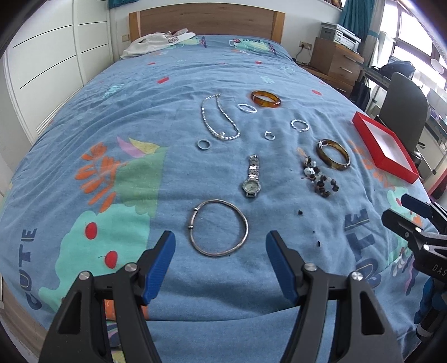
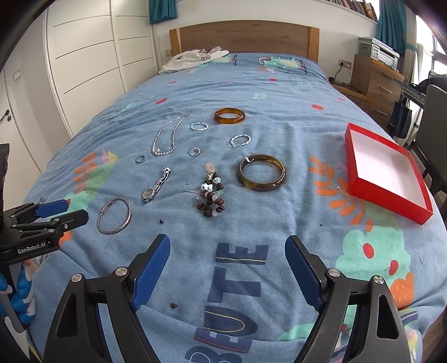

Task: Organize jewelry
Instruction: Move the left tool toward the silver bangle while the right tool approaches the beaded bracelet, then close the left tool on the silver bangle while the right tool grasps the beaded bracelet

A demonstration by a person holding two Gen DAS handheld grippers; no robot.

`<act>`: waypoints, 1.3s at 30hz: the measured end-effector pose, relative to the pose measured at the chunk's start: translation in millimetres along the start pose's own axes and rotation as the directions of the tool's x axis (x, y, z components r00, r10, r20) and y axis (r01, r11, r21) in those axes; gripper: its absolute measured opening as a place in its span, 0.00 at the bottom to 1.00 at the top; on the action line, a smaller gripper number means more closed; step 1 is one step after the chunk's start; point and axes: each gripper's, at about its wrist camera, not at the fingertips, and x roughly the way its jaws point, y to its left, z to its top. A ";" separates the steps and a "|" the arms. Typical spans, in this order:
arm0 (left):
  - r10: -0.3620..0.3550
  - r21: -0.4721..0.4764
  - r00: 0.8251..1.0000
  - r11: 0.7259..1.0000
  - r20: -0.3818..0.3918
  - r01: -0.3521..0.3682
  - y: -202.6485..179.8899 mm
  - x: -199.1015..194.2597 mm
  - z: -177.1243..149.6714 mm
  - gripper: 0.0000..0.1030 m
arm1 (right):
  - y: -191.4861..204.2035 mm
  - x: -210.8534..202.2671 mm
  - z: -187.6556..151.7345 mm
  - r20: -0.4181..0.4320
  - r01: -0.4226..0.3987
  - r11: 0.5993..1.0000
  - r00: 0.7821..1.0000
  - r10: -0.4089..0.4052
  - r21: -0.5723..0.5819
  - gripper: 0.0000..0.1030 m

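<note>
Jaws spread wide over round silver bangle (image 1: 218, 227), ribbed blue pads (image 1: 162, 264).

A home bedroom: a bed (image 2: 251, 92) with wooden headboard (image 2: 245, 36), white wardrobe (image 2: 83, 55), drawers (image 2: 377, 81) and teal curtains (image 2: 389, 22).

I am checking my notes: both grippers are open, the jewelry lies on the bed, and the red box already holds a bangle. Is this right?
Not quite: the red box holds nothing, as the right wrist view shows. Both bangles, amber and dark, lie on the bed. The rest is right.
</note>
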 end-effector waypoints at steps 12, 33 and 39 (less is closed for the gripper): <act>0.014 0.054 0.997 0.999 -0.080 -0.010 -16.4 41.6 5.7 0.46 | 7.1 38.7 16.5 -0.034 -0.081 0.997 0.996 0.081 -0.003 0.73; 0.010 0.056 0.986 0.998 -0.168 -0.001 -18.9 86.7 9.2 0.42 | 10.7 119.8 39.9 -0.121 -0.117 0.993 0.986 0.116 0.002 0.60; 0.006 0.067 0.984 0.998 -0.180 0.007 -21.2 91.4 9.6 0.17 | 13.3 132.8 39.8 -0.137 -0.112 0.994 0.985 0.109 -0.013 0.46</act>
